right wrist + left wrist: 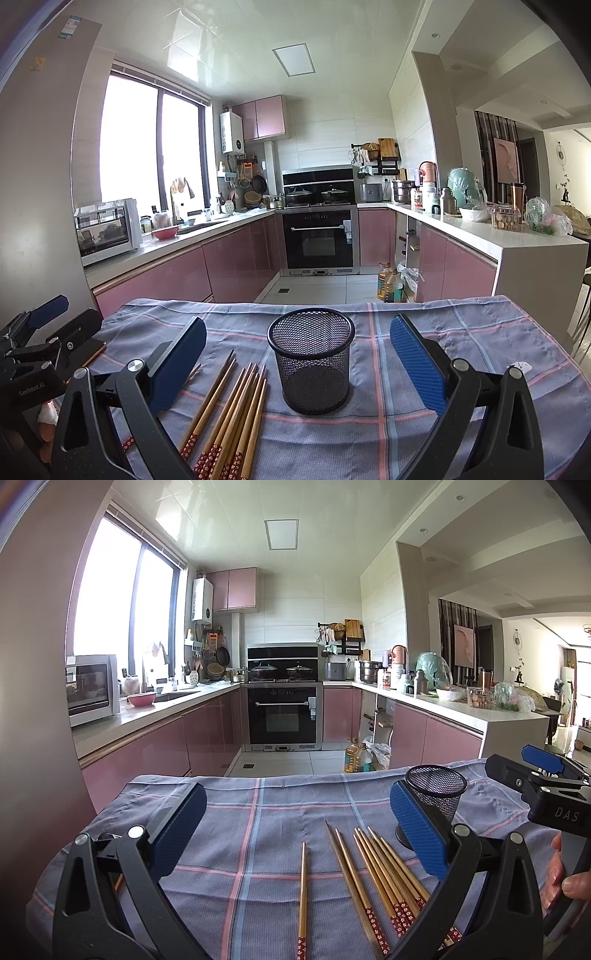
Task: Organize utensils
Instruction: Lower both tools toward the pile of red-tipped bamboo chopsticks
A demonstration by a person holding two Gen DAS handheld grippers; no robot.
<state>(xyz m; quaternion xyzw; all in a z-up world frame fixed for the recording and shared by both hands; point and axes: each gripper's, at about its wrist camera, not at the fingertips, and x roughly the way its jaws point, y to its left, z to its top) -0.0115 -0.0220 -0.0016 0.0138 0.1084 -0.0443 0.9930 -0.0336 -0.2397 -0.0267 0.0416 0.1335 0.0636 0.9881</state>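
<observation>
Several wooden chopsticks [376, 878] with red flowered ends lie in a loose bunch on the checked cloth; one single chopstick [303, 897] lies apart to their left. They also show in the right wrist view [229, 410]. A black mesh cup [312, 365] stands upright and empty just right of the bunch; it shows in the left wrist view [436, 794] behind my left gripper's right finger. My left gripper [295, 830] is open above the chopsticks. My right gripper [297, 363] is open, with the cup between its fingers' line; it also shows at the left wrist view's right edge [543, 775].
The blue-grey checked cloth [461, 332] covers the table, whose far edge drops to the kitchen floor. Pink cabinets, an oven [319, 236] and oil bottles [389, 284] stand beyond. The left gripper's body [33, 354] sits at the left edge of the right wrist view.
</observation>
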